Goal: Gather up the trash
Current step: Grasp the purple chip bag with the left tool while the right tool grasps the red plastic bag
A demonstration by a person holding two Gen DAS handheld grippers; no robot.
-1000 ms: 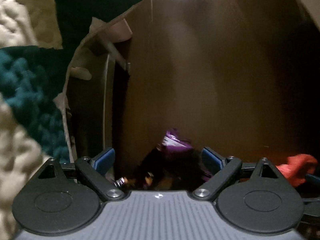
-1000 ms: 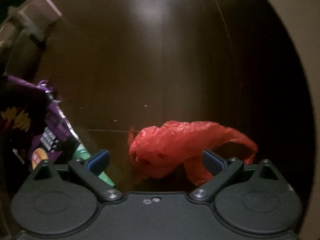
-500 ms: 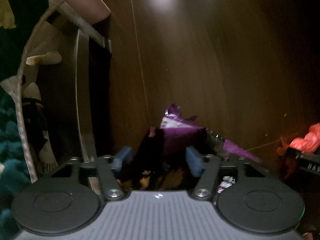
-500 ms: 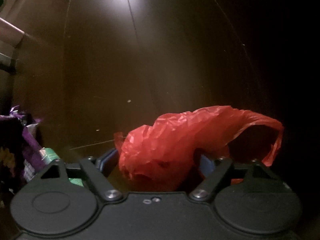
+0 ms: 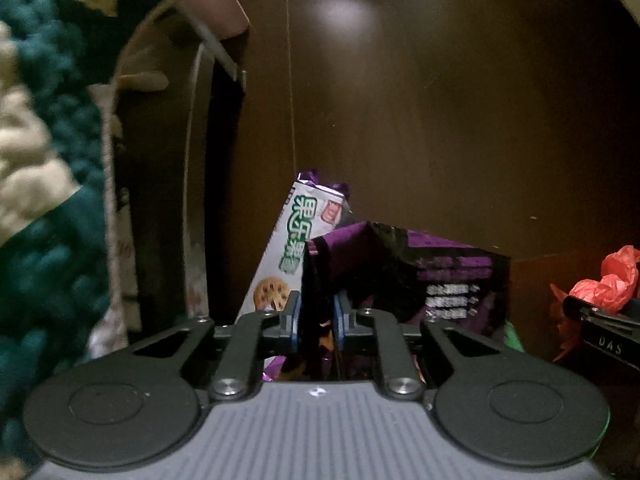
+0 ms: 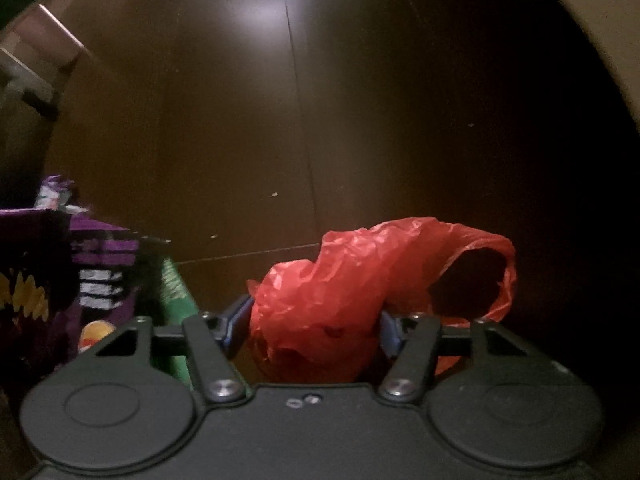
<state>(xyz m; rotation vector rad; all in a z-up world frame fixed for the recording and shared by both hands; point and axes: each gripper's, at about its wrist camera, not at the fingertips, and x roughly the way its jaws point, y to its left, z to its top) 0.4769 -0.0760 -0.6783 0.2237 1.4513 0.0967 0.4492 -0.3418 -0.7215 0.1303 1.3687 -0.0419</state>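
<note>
Purple foil is sitting pinched in the left gripper [image 5: 316, 322]: its blue pads are standing close together with the edge of the purple wrapper [image 5: 404, 276] clenched between them. That wrapper is standing up folded on the dark brown wooden floor [image 5: 420, 120], its back panel showing white print. Just behind it, leaning toward the upper right, a white biscuit pack [image 5: 298, 252] with green characters and a cookie picture is touching the purple wrapper's left side. A sliver of green packaging [image 6: 176, 292] is showing at the purple wrapper's far side in the right wrist view.

Off to the right of the wrappers, the red bag [image 6: 360, 280] is lying crumpled on the floor, one handle loop arching open on its right. The right gripper [image 6: 310, 326] is straddling it and its jaws are closing, with the bulk of the bag bunching between the blue pads; whether both pads are already pressing on the plastic is hard to tell, though the film is looking squeezed at each side.

At the left of the left wrist view, a chunky teal and cream rug [image 5: 44, 200] is covering the floor beside a dark furniture leg [image 5: 168, 200].
</note>
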